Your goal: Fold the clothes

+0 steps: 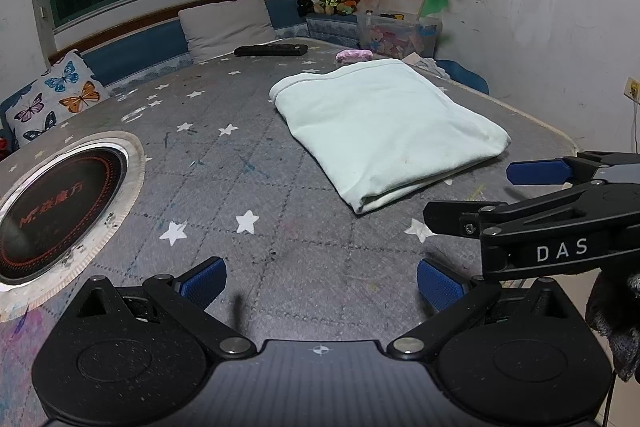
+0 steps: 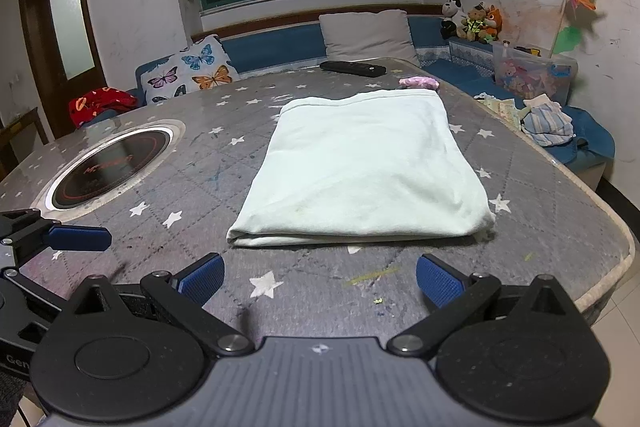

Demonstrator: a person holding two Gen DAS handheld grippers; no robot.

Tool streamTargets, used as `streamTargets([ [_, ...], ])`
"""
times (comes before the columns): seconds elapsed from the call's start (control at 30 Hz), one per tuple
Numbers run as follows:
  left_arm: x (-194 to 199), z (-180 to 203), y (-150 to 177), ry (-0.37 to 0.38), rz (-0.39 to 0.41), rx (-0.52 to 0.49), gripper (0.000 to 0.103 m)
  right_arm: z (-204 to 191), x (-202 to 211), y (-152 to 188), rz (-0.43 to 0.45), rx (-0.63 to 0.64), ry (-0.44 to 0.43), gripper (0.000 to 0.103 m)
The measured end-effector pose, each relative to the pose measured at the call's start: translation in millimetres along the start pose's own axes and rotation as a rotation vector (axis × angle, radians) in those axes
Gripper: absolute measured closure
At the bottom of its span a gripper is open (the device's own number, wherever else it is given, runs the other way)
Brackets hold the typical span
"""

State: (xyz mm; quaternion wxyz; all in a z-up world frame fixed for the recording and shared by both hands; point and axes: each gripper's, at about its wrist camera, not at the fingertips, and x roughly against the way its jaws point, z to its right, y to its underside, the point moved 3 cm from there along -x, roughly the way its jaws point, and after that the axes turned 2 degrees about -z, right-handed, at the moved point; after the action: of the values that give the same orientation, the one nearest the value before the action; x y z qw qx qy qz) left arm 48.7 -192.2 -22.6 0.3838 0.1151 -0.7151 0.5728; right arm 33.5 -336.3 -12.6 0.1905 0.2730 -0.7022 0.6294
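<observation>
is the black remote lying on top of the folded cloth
No, the black remote lies on the starred tabletop near the far edge, apart from the pale green folded cloth.

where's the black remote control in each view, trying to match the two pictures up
Left wrist view: the black remote control lies upper centre, at the table's far edge, left of and beyond the folded pale green cloth.
Right wrist view: it lies upper centre, straight beyond the cloth.
Shared landmark: the grey pillow just behind the remote.
</observation>
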Motion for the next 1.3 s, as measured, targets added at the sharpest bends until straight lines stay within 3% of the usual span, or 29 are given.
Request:
streamTargets([
  [1.3, -22, -22, -13, 0.000, -0.034, 0.026, 0.000, 2, -29, -13, -0.041, 0.007, 0.012, 0.000],
])
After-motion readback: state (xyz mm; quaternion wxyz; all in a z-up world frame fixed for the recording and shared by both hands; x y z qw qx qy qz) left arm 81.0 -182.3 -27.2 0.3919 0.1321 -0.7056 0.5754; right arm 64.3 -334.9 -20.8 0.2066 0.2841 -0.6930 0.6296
